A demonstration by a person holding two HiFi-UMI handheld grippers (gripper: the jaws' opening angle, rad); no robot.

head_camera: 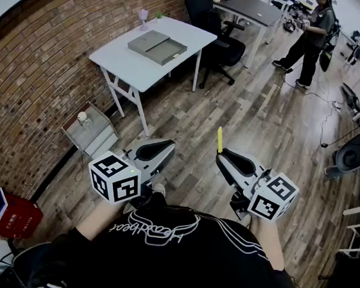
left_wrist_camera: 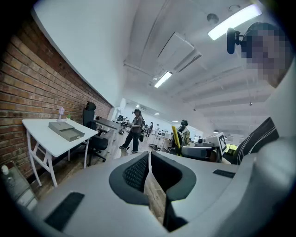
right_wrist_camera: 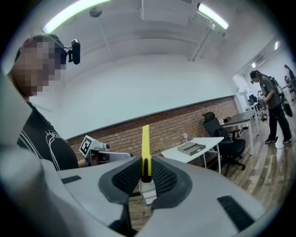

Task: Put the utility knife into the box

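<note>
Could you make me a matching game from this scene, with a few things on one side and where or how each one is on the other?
Things:
1. utility knife
2. box
3. left gripper
4. red crate

Place or state:
A. on the white table
B. jaws together, nothing between them
C. on the floor beside the brick wall
D. clamped in the right gripper

Pairs: 1-D, 2-A, 3-B, 4-C
</note>
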